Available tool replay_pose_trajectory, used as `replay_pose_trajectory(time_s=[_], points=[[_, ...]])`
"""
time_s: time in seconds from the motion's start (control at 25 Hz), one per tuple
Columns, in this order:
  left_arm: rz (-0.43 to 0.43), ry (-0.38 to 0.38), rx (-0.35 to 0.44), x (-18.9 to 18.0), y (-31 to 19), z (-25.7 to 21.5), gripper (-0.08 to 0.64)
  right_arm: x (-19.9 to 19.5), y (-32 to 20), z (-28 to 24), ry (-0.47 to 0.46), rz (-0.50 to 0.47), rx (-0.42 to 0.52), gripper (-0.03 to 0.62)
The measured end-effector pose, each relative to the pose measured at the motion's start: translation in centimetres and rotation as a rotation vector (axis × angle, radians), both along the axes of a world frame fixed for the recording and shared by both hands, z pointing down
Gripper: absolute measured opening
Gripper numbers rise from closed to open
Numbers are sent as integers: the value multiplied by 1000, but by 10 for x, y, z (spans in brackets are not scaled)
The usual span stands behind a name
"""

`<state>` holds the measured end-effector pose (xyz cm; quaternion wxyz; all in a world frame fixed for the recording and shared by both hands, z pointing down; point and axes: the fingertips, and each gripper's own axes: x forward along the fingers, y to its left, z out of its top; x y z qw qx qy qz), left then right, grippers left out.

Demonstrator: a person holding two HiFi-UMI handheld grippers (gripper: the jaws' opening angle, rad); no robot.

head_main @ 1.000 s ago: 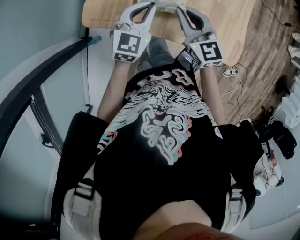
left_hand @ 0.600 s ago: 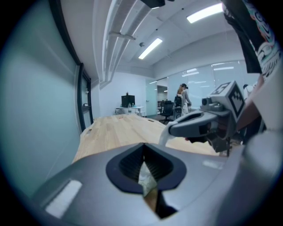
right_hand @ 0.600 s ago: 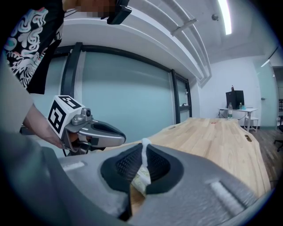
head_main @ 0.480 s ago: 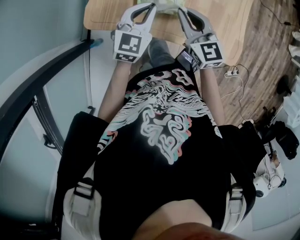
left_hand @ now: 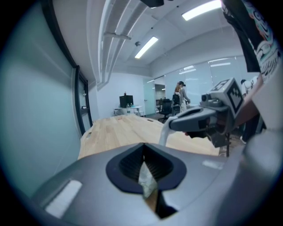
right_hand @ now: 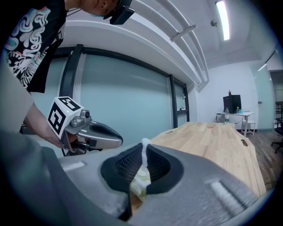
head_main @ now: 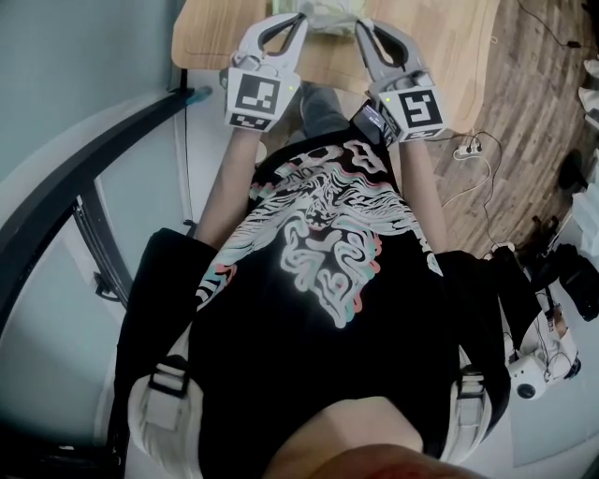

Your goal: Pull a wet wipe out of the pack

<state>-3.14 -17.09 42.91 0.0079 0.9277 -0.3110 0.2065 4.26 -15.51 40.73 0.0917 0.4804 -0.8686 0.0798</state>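
- Wooden table (head_main: 449,56) lay under both grippers, with a glass wall (right_hand: 132,88) running beside it.
- The right gripper (right_hand: 143,148) had its jaws closed on a white strip (right_hand: 143,155), most likely the wet wipe. A pale-green printed fold (right_hand: 139,182) was caught lower in the same grip.
- The left gripper (left_hand: 143,149) was also clamped, on a pale crinkled fold (left_hand: 146,178), probably the pack's film.
- From above, the pack (head_main: 327,11) showed as a pale bundle between the two grippers, over the table's near edge.
- The wipe looked thin, limp, damp and easy to tear, so it wanted a grip on its free end. The slippery film needed pinching firmly beside the opening.
- The head view's top edge cut the pack off. Its opening could not be made out, nor which fold was wipe and which film.
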Motion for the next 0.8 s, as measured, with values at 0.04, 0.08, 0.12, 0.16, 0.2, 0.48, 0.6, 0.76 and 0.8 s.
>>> replay_pose_trajectory(time_s=[0.04, 0.08, 0.12, 0.16, 0.2, 0.48, 0.6, 0.76, 0.8], points=[[3, -2, 1, 0, 1, 0, -8, 1, 1, -1, -2, 3, 4, 11], [6, -4, 1, 1, 2, 1, -8, 2, 1, -1, -2, 16, 2, 11], [9, -7, 2, 1, 3, 1, -8, 4, 2, -2, 0, 31, -2, 11], [13, -11, 5, 2, 5, 1, -8, 5, 3, -2, 2, 37, -3, 11], [18, -14, 10, 3, 6, 0, -8, 5, 5, -3, 2, 36, -1, 11], [52, -14, 21, 11, 15, -4, -8, 12, 15, -8, 7, 59, 20, 11], [61, -15, 21, 16, 18, -4, -8, 21, 20, -7, 9, 89, 9, 11], [82, -17, 25, 25, 21, -5, -8, 32, 27, -8, -7, 115, 12, 11], [90, -16, 24, 28, 22, -5, -8, 34, 29, -7, -9, 117, 14, 11]])
